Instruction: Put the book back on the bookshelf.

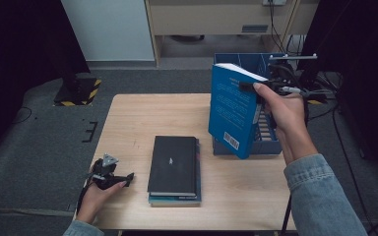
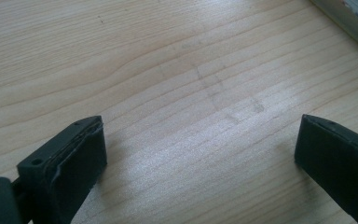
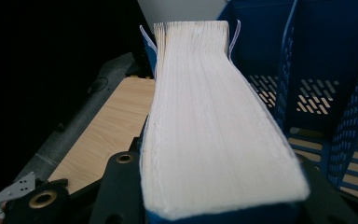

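Both right gripper [image 1: 256, 87] fingers clamp the blue book [image 1: 232, 115]; left gripper [image 1: 109, 172] gapes empty.

Our left gripper [image 1: 127, 178]: low at the near left, jaws spread wide, nothing between them. Our right gripper [image 1: 248, 87]: raised at the far right on a denim-sleeved forearm, jaws clamped on the blue book [image 1: 231, 115].

High view looking down on table [image 1: 128, 113], left gripper view close over tabletop, right gripper view along book [image 3: 214, 121].
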